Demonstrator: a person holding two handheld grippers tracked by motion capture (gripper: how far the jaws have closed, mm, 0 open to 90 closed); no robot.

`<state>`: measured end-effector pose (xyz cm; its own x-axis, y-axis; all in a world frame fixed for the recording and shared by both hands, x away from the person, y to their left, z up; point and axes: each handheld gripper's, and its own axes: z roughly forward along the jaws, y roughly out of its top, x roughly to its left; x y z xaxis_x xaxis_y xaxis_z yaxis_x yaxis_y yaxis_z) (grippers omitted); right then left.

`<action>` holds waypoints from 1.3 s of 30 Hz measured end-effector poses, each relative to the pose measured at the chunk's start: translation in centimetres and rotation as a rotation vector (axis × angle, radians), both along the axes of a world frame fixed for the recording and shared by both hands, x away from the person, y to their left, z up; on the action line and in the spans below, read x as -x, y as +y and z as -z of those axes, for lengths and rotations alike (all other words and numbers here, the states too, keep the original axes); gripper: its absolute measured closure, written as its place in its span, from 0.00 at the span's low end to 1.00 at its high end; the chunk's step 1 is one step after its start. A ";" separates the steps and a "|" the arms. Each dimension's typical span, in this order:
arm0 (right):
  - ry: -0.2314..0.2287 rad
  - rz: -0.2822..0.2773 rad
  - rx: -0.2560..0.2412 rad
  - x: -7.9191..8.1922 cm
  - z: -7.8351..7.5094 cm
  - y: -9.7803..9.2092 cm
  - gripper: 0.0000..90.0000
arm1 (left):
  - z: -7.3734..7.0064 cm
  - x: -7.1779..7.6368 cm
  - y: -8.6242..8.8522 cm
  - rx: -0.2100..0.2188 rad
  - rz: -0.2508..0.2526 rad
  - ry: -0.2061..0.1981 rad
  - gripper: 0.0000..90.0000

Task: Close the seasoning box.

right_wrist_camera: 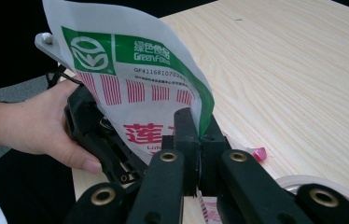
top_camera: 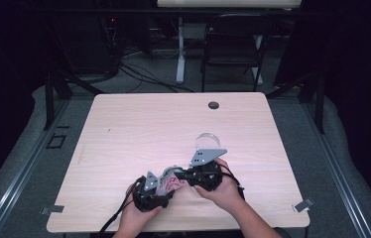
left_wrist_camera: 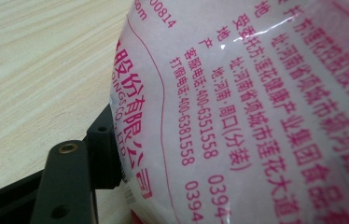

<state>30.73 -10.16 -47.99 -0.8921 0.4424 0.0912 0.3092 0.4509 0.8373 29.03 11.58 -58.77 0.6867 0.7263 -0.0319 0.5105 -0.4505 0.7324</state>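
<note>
Near the front edge of the pale wood surface (top_camera: 134,129), both hands meet over a white plastic packet (top_camera: 171,182) printed in pink and green. Left hand-held gripper (top_camera: 154,191) sits low at the packet's left side; in its own view the pink-lettered packet face (left_wrist_camera: 256,116) presses close against one black jaw, second jaw hidden behind the film, so its grip cannot be told. Right hand-held gripper (right_wrist_camera: 199,140) clenched on the packet's green-bordered edge (right_wrist_camera: 130,70), jaws pinched together with the film between them, packet standing upright above them. Left hand (right_wrist_camera: 37,121) wraps the other gripper body just behind the packet. Clear round dish (top_camera: 207,141) stands just beyond the right hand (top_camera: 223,191). Small pink scrap (right_wrist_camera: 259,153) lies on the wood near the right jaws. Dark round grommet (top_camera: 214,105) near the far edge.
</note>
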 end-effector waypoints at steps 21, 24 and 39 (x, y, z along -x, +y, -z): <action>-0.002 -0.003 0.002 0.0 0.0 0.0 0.99 | -0.1 0.3 -0.1 -0.024 -0.013 -0.027 0.51; -0.002 -0.004 0.001 0.0 0.0 0.0 0.99 | -0.1 0.3 -0.1 -0.022 -0.014 -0.027 0.52; 0.002 -0.004 -0.005 0.0 0.0 0.0 0.99 | -0.1 0.3 -0.1 -0.010 -0.021 -0.029 0.55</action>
<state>30.71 -10.19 -47.98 -0.8939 0.4382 0.0951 0.3089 0.4480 0.8390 28.69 11.52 -58.70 0.6715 0.7410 -0.0049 0.4984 -0.4468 0.7430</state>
